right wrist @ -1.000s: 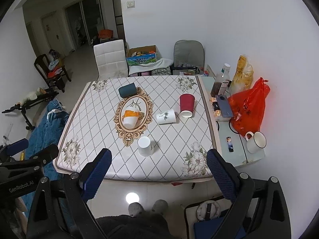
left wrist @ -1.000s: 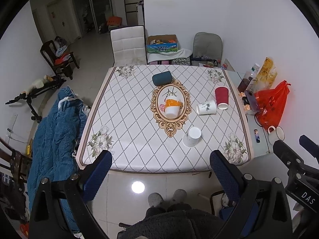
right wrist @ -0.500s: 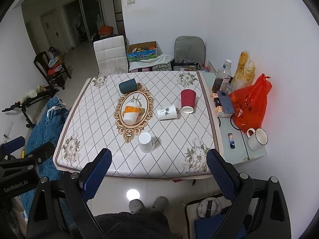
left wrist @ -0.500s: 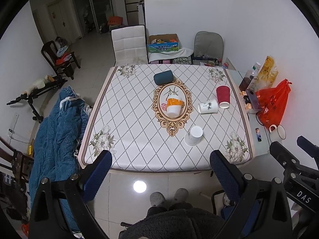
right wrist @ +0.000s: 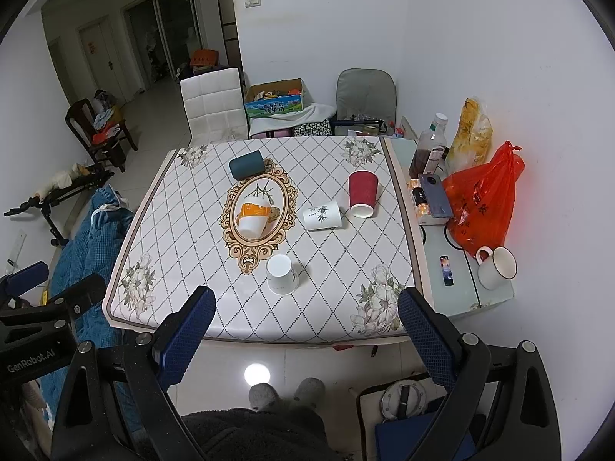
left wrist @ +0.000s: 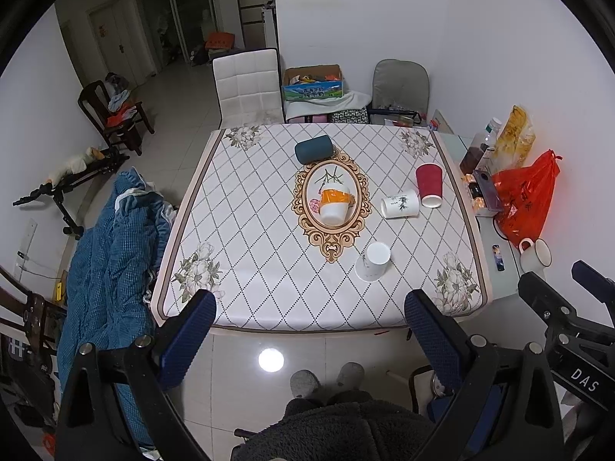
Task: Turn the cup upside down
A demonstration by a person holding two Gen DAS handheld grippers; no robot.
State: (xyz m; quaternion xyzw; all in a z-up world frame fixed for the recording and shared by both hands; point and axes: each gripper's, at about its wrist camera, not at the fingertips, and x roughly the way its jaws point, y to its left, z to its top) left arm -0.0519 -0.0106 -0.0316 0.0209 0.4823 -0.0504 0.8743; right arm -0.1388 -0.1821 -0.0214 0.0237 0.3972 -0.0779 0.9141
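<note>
Several cups are on the patterned table. A plain white cup stands upside down nearest me. A white cup with a bamboo print, a red cup, an orange-and-white cup and a dark teal cup lie on their sides. My left gripper and right gripper are open and empty, held high above the floor short of the table's near edge.
A glass side table at the right holds a red bag, a white mug, a bottle and a phone. A white chair and a grey chair stand behind. A blue quilt lies left.
Both grippers have drawn back and up, so the table looks smaller and farther away. The cups have not moved.
</note>
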